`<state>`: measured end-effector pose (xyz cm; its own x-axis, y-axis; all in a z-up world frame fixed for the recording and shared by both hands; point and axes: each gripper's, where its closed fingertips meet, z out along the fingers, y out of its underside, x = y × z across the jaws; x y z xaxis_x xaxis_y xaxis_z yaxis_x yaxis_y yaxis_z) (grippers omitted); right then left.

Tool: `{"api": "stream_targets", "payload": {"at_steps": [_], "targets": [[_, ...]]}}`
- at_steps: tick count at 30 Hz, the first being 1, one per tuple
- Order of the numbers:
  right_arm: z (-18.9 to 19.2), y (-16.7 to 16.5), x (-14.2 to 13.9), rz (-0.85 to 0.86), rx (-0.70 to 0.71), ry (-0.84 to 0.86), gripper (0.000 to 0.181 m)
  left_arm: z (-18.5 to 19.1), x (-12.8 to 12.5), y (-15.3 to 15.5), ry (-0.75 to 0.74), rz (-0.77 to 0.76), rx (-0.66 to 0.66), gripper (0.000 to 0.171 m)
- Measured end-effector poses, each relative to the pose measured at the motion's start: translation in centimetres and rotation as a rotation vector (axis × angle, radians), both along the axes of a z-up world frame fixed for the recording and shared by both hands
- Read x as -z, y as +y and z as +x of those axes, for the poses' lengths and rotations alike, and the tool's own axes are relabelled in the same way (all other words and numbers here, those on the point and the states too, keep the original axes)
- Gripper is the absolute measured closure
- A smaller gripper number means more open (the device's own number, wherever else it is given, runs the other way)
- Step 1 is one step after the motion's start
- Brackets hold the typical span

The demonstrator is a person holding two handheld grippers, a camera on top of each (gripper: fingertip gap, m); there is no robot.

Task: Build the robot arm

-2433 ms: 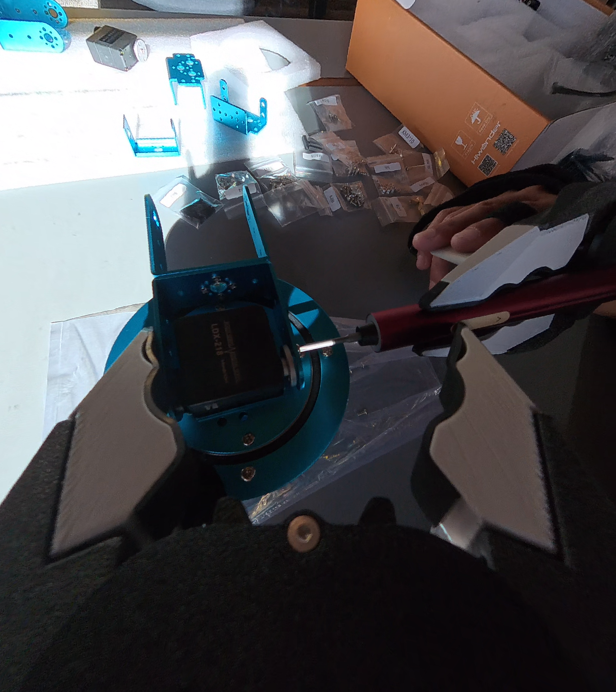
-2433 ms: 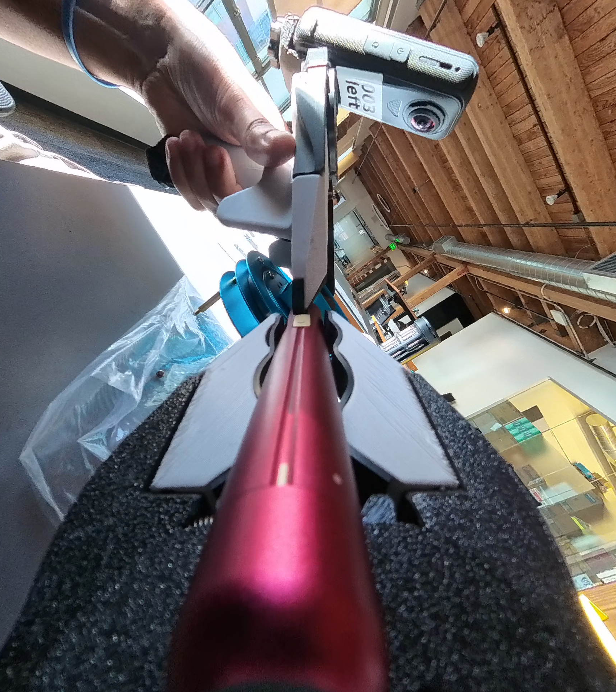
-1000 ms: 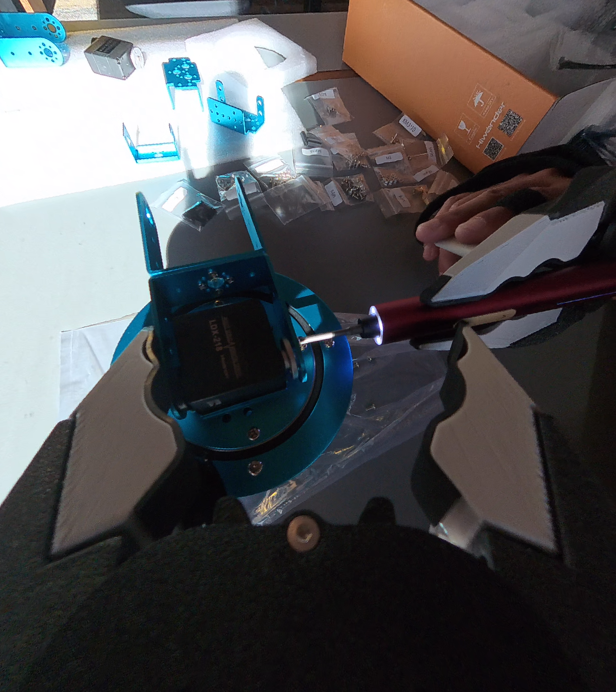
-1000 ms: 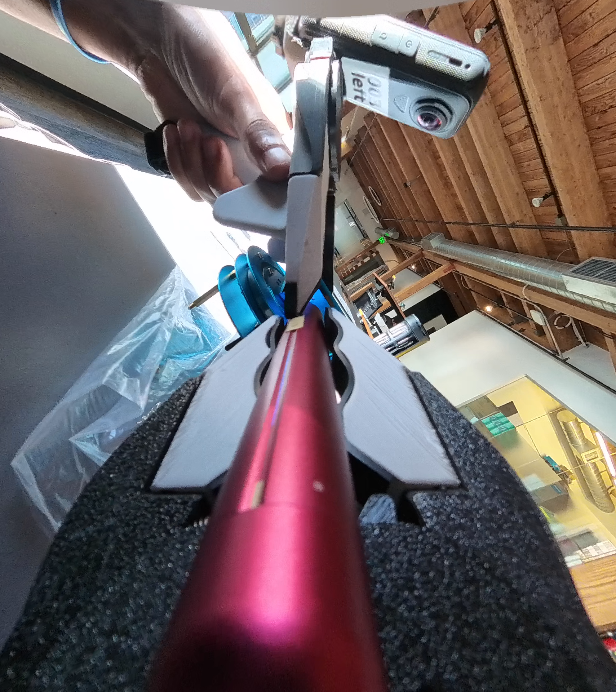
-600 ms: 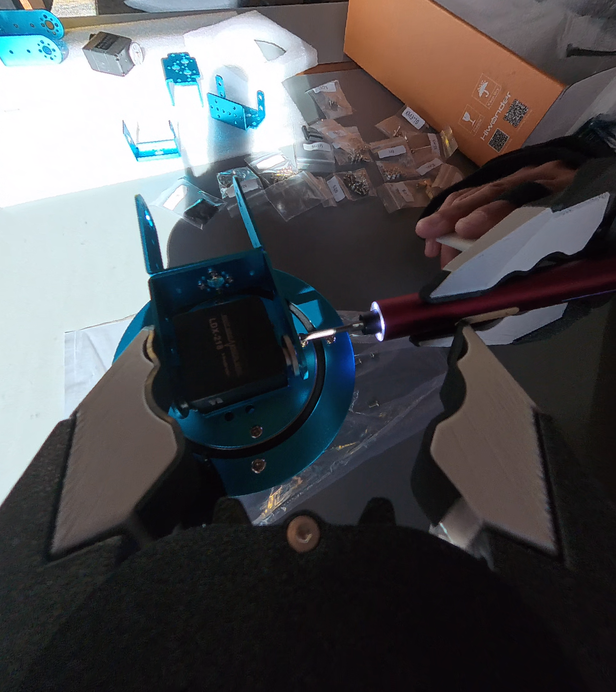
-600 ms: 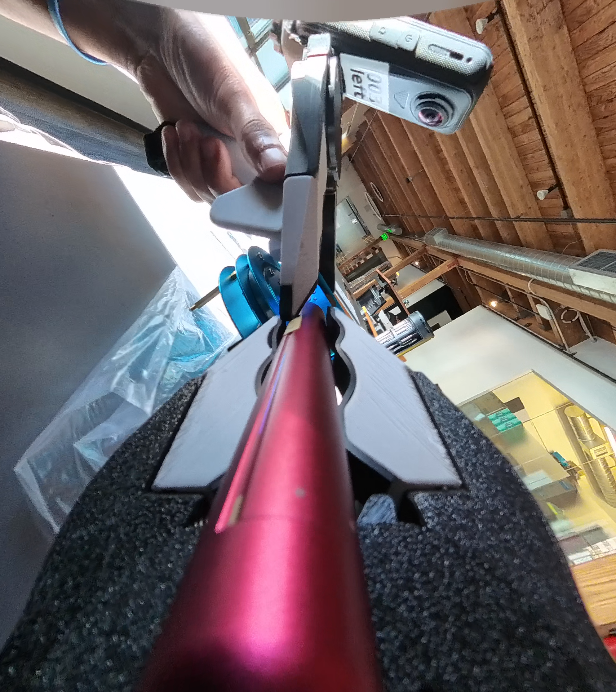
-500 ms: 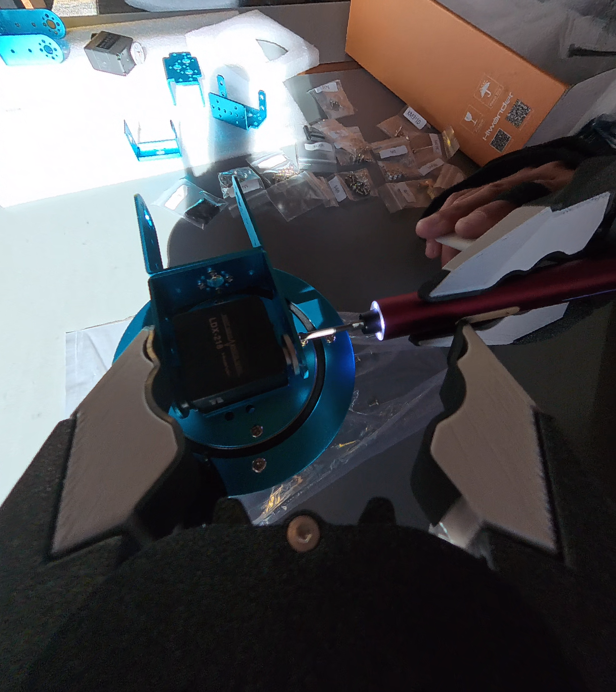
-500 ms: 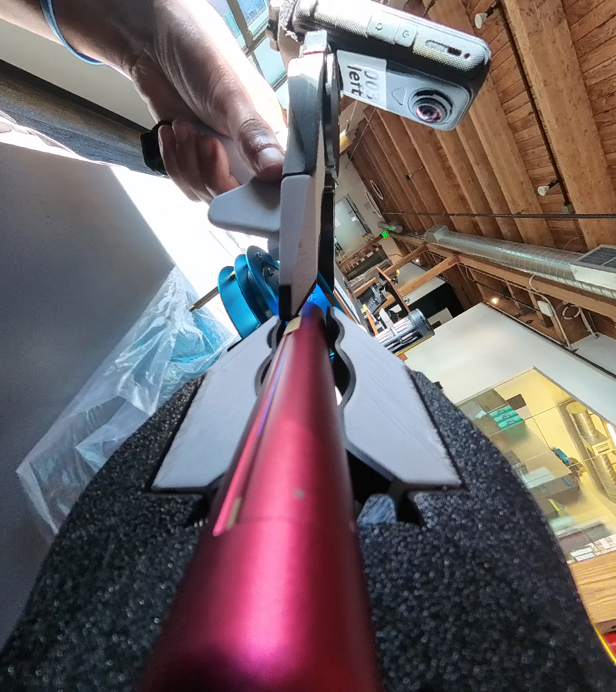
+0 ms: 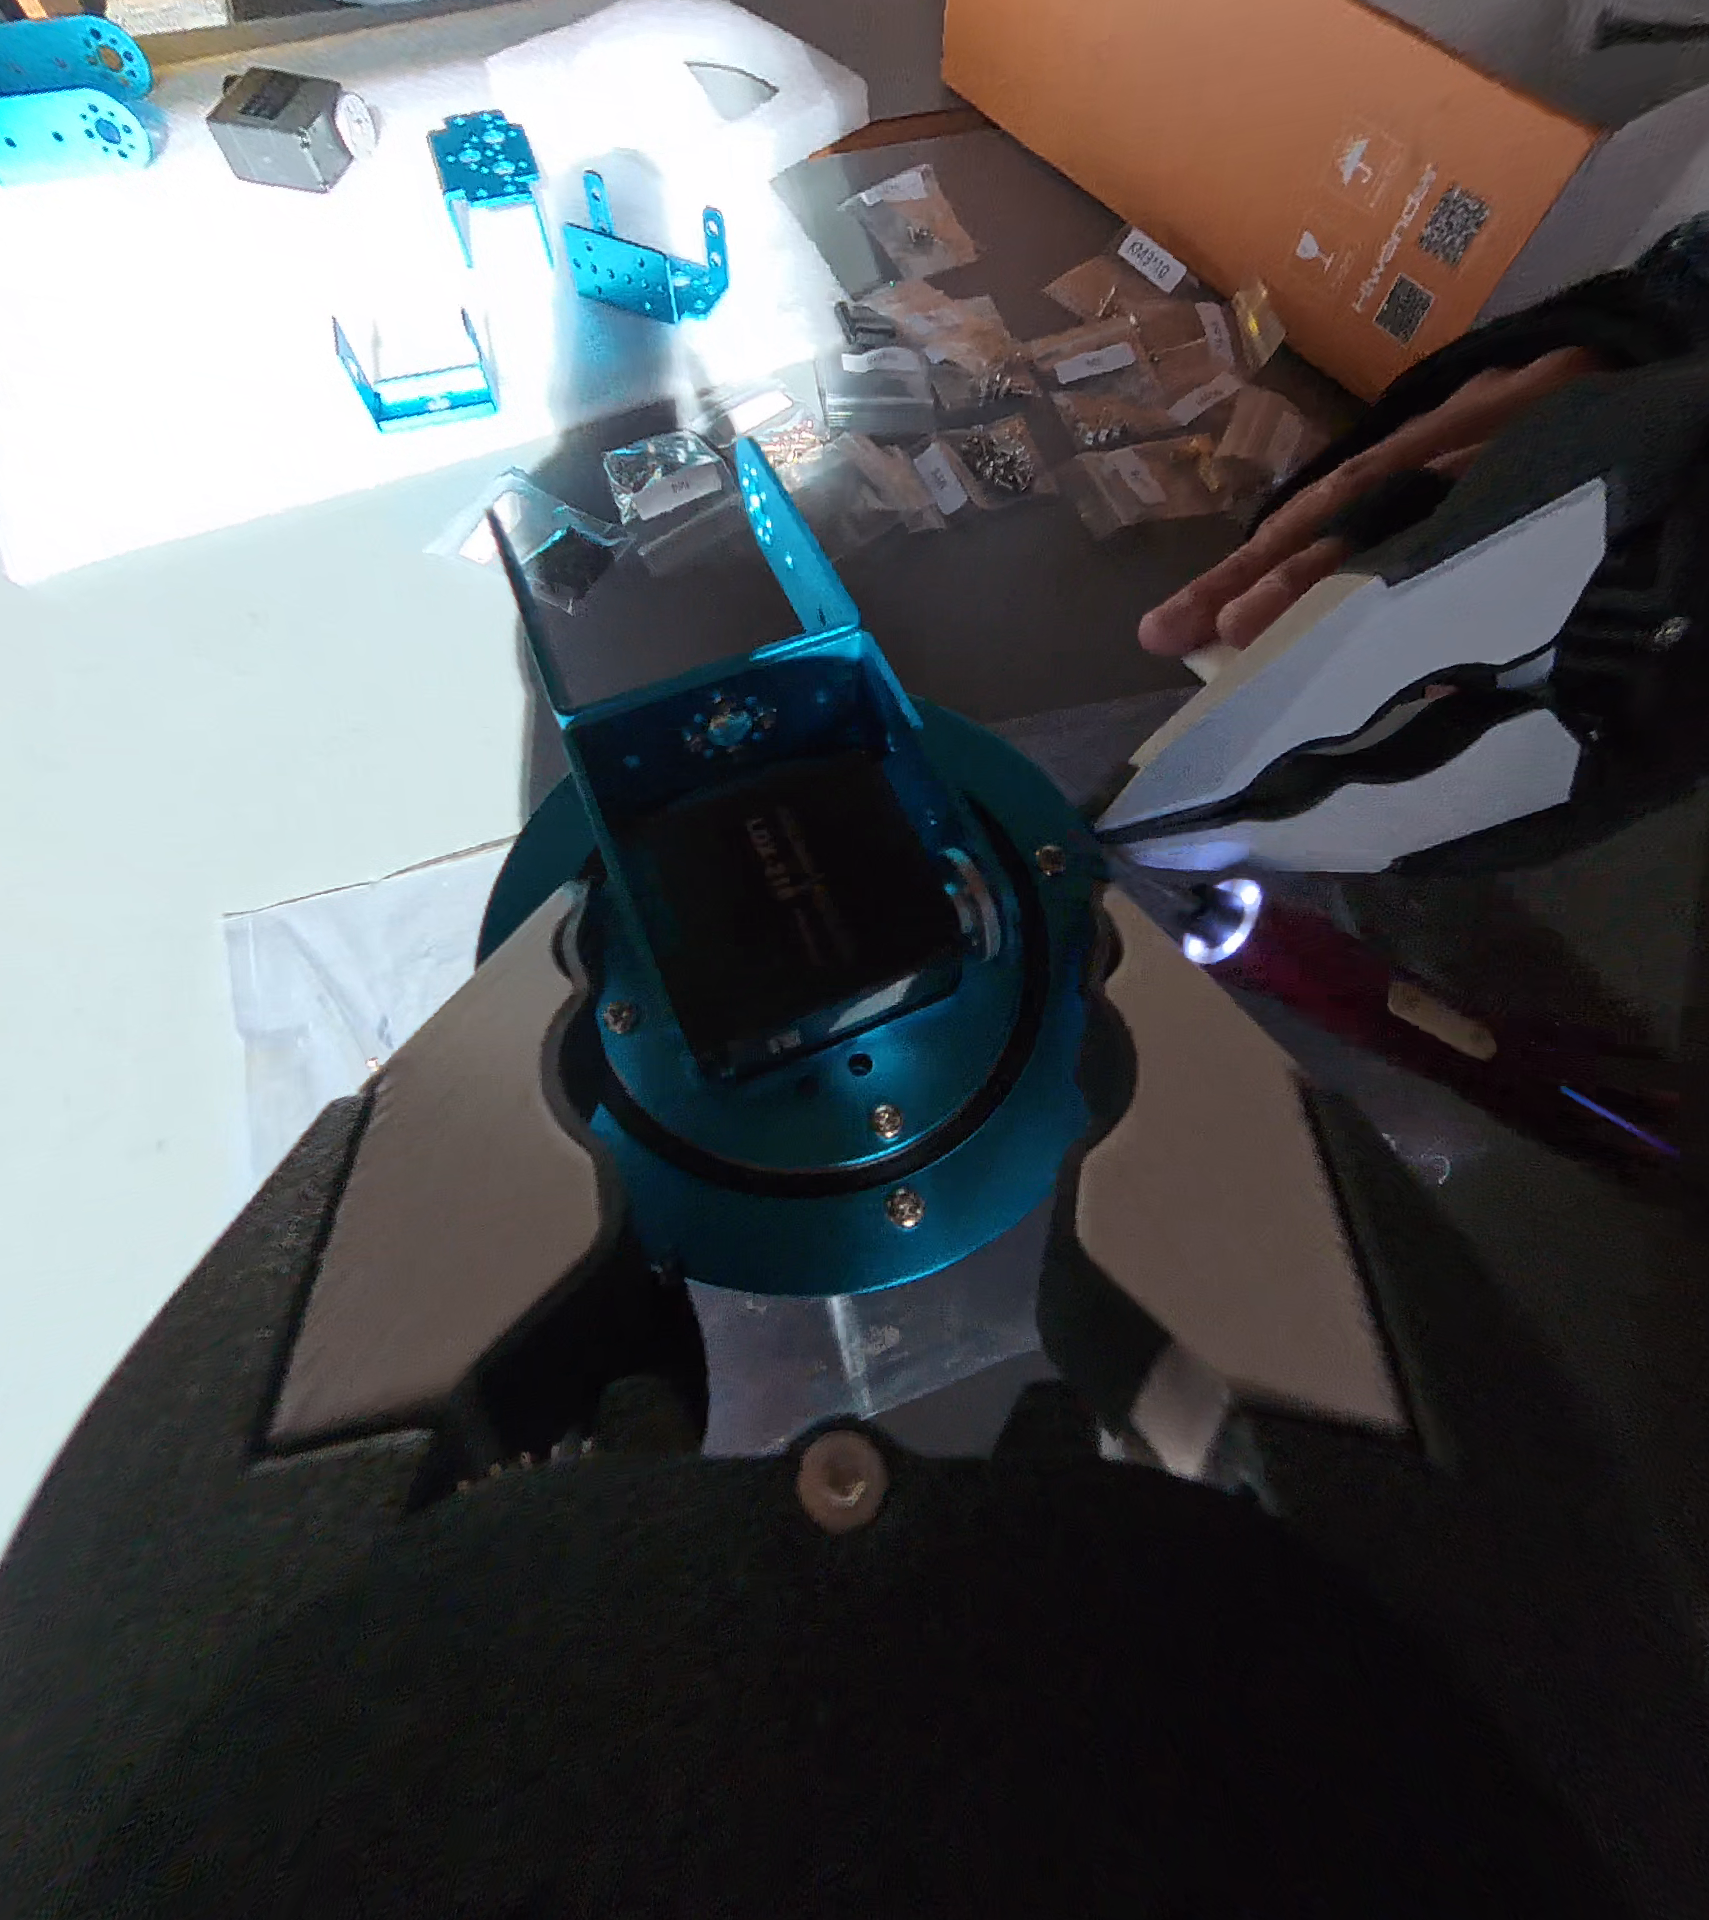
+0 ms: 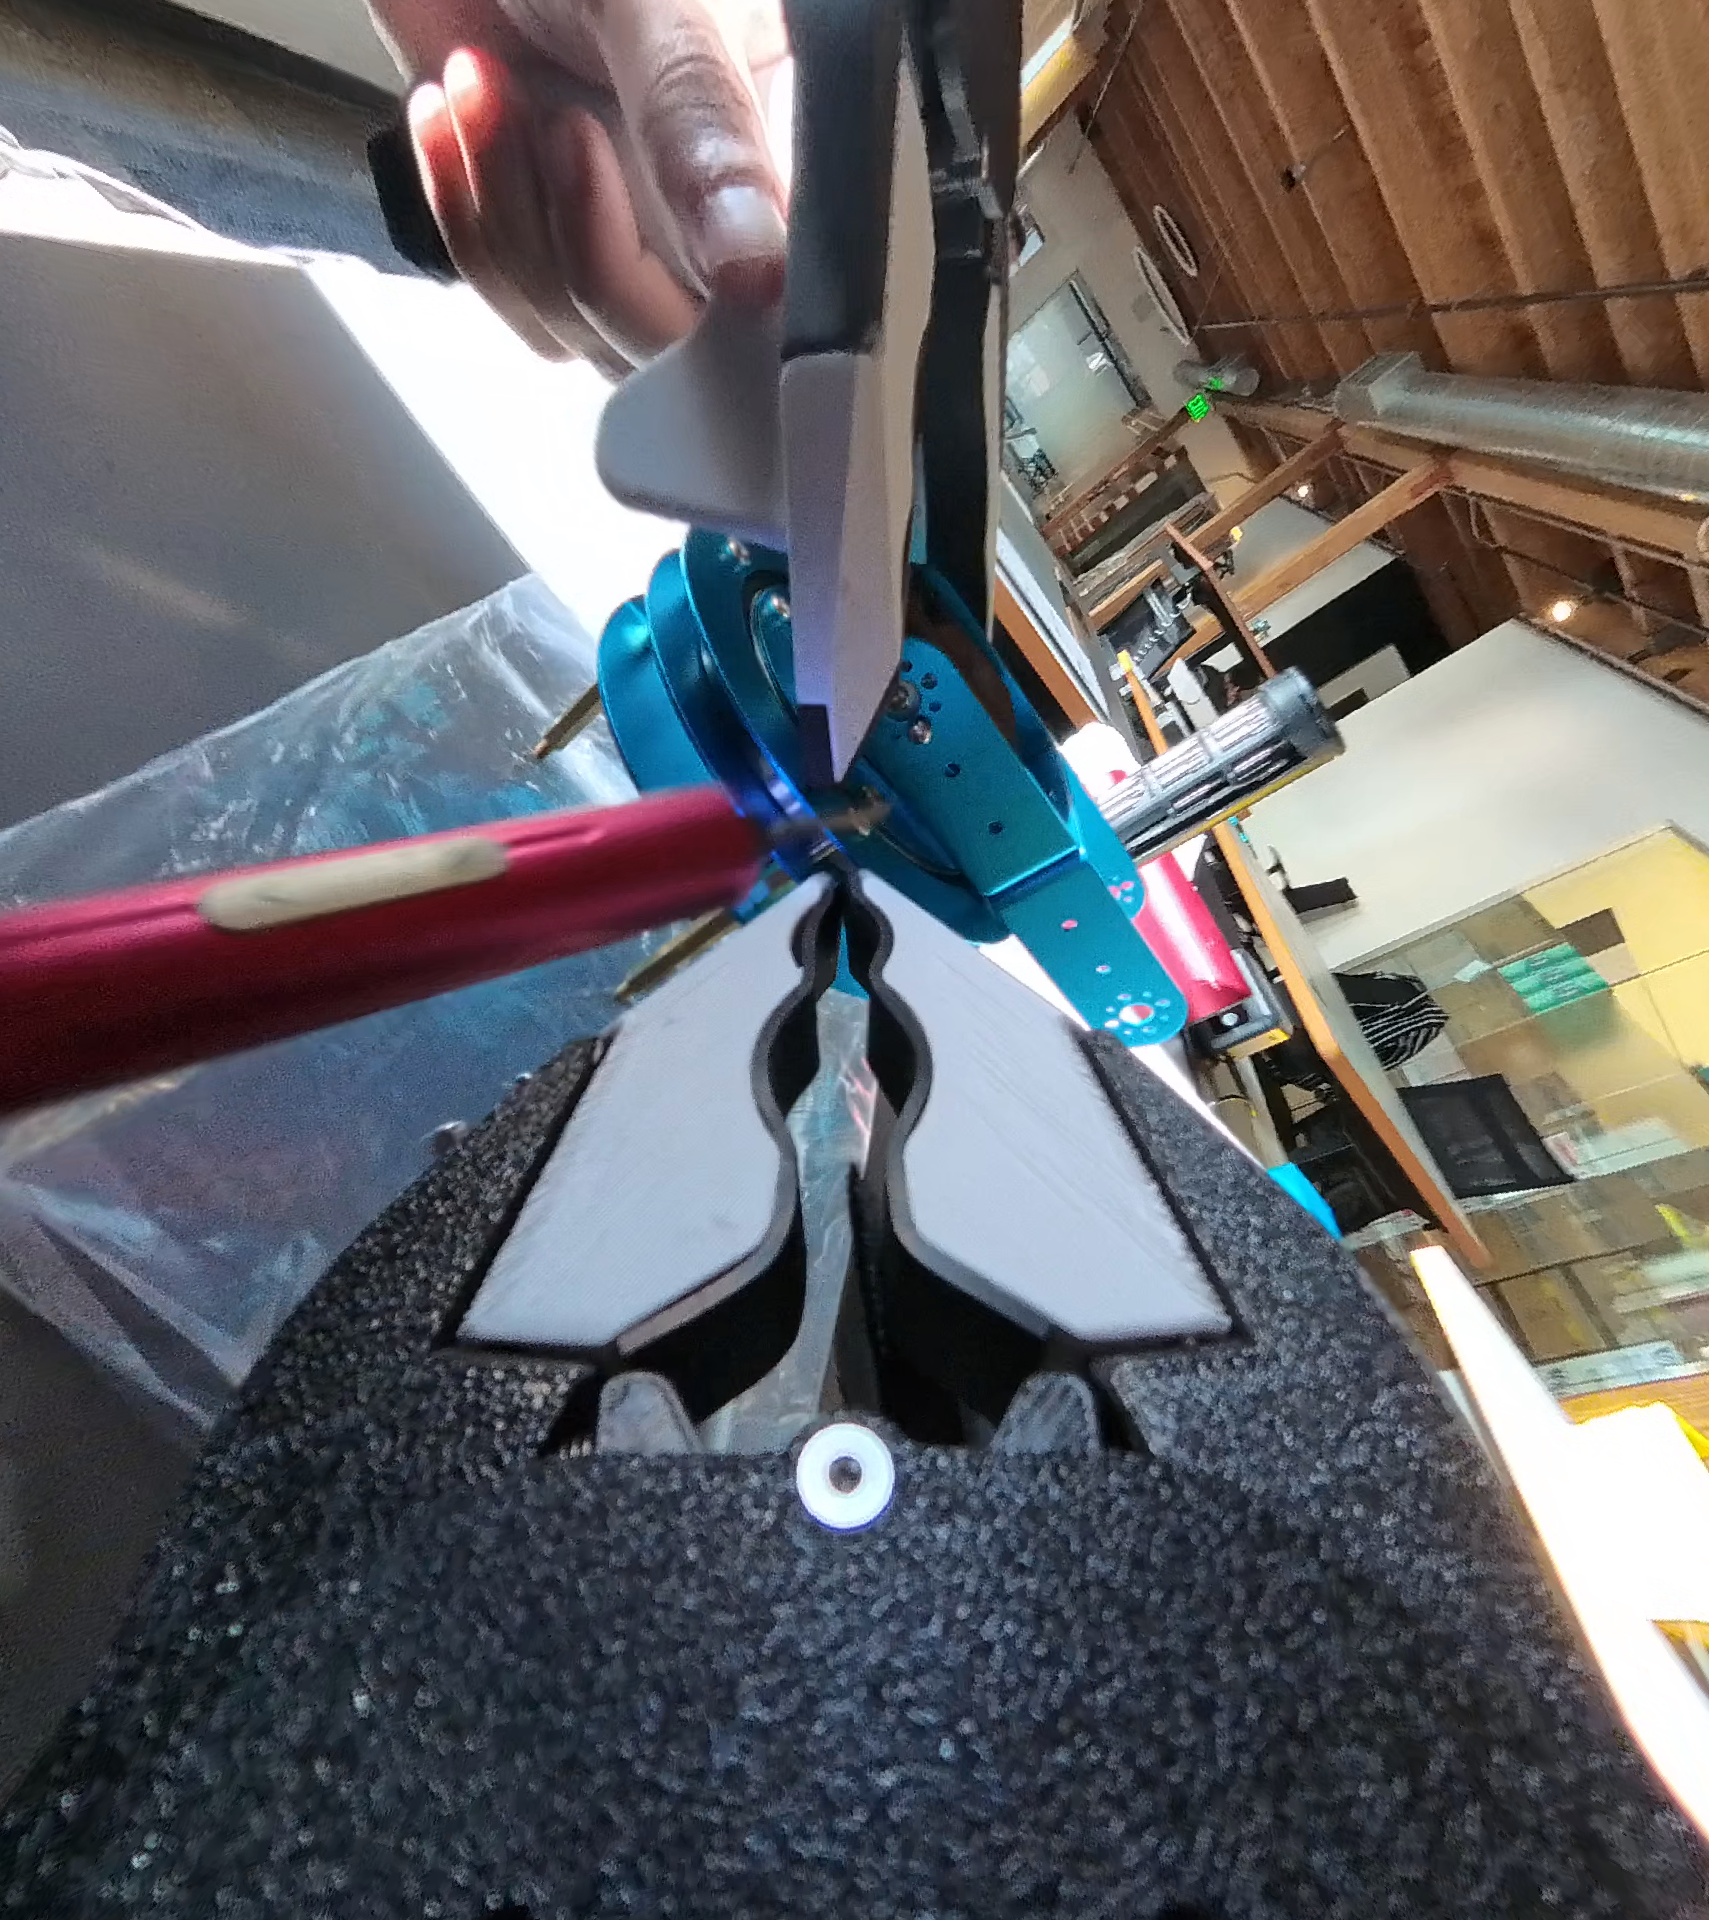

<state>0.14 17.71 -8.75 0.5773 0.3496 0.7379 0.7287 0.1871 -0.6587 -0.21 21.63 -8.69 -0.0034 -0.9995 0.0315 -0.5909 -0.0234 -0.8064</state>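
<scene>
My left gripper (image 9: 839,914) is shut on a round blue base (image 9: 829,1226), one finger on each side. The base carries a black servo (image 9: 798,894) in a blue U-bracket (image 9: 798,582). It also shows in the right wrist view (image 10: 684,665), tilted on edge. My right gripper (image 10: 845,894) is shut and empty, its tips close to the base's edge. A red powered screwdriver (image 10: 310,935) is out of its fingers to the left, blurred, its bit end by the bracket. In the left wrist view the screwdriver (image 9: 1349,997) sits below the right gripper (image 9: 1110,831), its tip light on.
A clear plastic bag (image 9: 310,987) lies under the base. Several small bags of screws (image 9: 985,436) lie behind it, beside an orange box (image 9: 1224,156). White foam (image 9: 154,343) at the back left holds blue brackets (image 9: 642,260) and a grey servo (image 9: 294,130).
The red screwdriver has come out of my right gripper, whose fingers have closed on nothing. My left gripper's fingers have closed onto the blue base, which has turned.
</scene>
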Motion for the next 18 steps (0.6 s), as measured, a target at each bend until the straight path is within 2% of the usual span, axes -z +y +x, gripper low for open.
{"api": "stream_targets", "payload": {"at_steps": [2, 5, 7, 9, 11, 13, 15, 16, 18], "targets": [[0.0, 0.1, 0.0, -0.032, 0.002, 0.044, 0.181, 0.1, 0.0, 0.0, -0.007, 0.012, -0.014, 0.078], [1.2, 0.2, -0.4, 0.001, 0.063, -0.004, 0.181, -0.6, -0.6, -0.1, -0.057, 0.081, -0.002, 0.077], [3.6, -0.7, -2.0, 0.049, 0.161, 0.017, 0.181, -2.4, -0.8, -0.3, -0.085, 0.141, 0.007, 0.077], [5.6, -2.6, -3.1, -0.023, 0.282, 0.114, 0.179, -5.1, -1.0, -1.7, -0.132, 0.154, 0.071, 0.084], [6.6, -4.6, -3.4, -0.127, 0.378, 0.186, 0.164, -8.2, 0.0, -5.3, -0.13, 0.143, 0.274, 0.104], [6.7, -6.5, -3.5, -0.207, 0.417, 0.259, 0.158, -10.6, 1.8, -8.6, -0.093, 0.22, 0.506, 0.107], [6.4, -7.9, -3.3, -0.277, 0.442, 0.327, 0.149, -10.9, 3.2, -10.2, -0.066, 0.353, 0.678, 0.11], [5.8, -8.5, -2.9, -0.321, 0.438, 0.375, 0.149, -11.0, 3.8, -11.0, -0.036, 0.377, 0.777, 0.106], [2.8, -9.7, -1.7, -0.463, 0.388, 0.523, 0.148, -9.8, 4.5, -10.3, 0.028, 0.472, 0.865, 0.099]]}}
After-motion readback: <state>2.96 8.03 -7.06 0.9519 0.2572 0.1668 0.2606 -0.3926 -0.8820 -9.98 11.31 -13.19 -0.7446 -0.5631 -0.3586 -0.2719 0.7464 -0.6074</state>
